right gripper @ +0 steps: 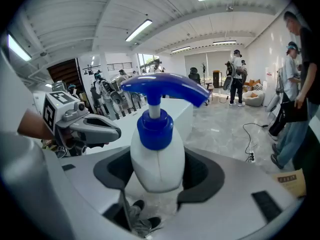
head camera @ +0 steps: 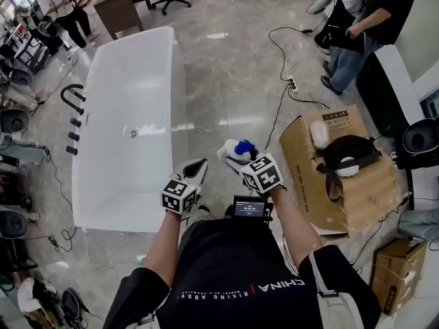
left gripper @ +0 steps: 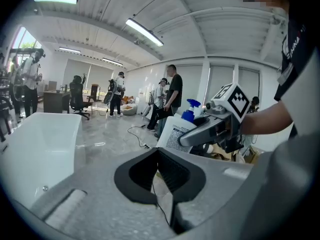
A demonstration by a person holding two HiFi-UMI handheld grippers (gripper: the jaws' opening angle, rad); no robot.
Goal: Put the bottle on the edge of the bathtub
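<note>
A white pump bottle (head camera: 240, 150) with a blue pump head is held in my right gripper (head camera: 233, 156), which is shut on its body. In the right gripper view the bottle (right gripper: 156, 156) stands upright between the black pads, filling the gap. My left gripper (head camera: 195, 171) hangs just left of it, its jaws together and empty; in its own view the pads (left gripper: 176, 174) meet with nothing between them. The white bathtub (head camera: 176, 81) lies on the floor to the left and ahead, its near right rim a short way from both grippers. The left gripper view also catches the bottle (left gripper: 179, 131).
Black taps (head camera: 72, 112) stand along the tub's left side. A cardboard box (head camera: 357, 197) with a black strap and white items sits on the right. Cables and a power strip (head camera: 291, 84) cross the grey floor ahead. People stand at the back right, and a desk and chair at the back.
</note>
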